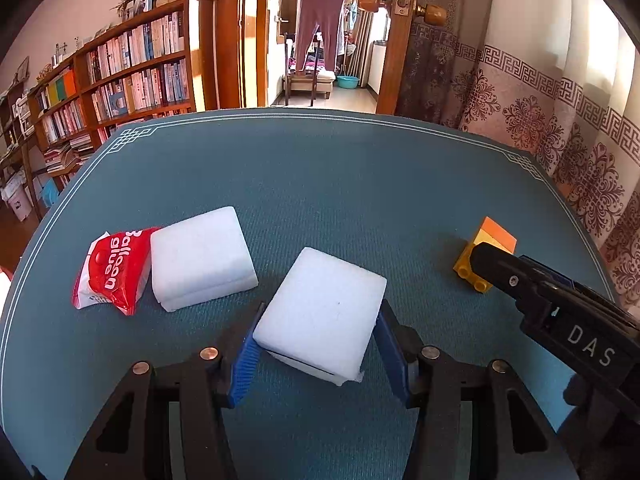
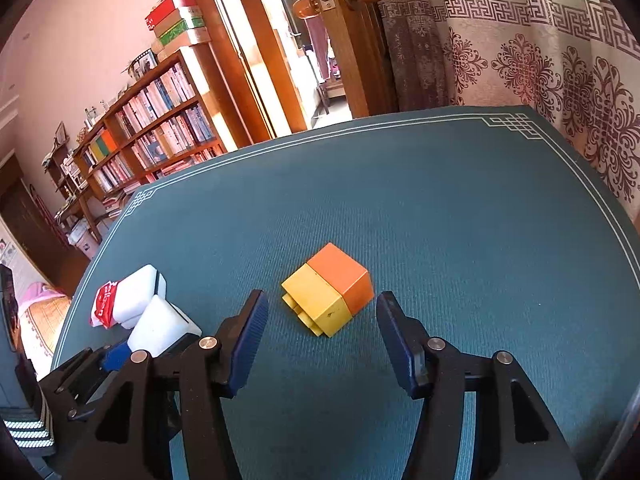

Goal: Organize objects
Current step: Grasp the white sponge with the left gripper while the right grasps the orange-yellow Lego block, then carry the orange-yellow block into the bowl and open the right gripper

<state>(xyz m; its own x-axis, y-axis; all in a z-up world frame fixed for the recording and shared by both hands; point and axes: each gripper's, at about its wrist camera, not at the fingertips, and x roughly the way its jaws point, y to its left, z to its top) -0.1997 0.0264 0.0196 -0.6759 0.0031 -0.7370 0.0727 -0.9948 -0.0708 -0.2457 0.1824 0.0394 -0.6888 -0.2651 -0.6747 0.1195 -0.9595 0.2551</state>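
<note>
On the teal counter (image 1: 320,184), the left gripper (image 1: 318,354) pinches a white foam block (image 1: 322,310) between its blue pads, near the front edge. To the left, a second white foam block (image 1: 202,258) lies touching a red balloon-glue packet (image 1: 110,274). On the right, the right gripper (image 2: 320,332) is spread wide, with the yellow-and-orange toy brick (image 2: 328,290) resting on the counter just beyond its fingertips.
</note>
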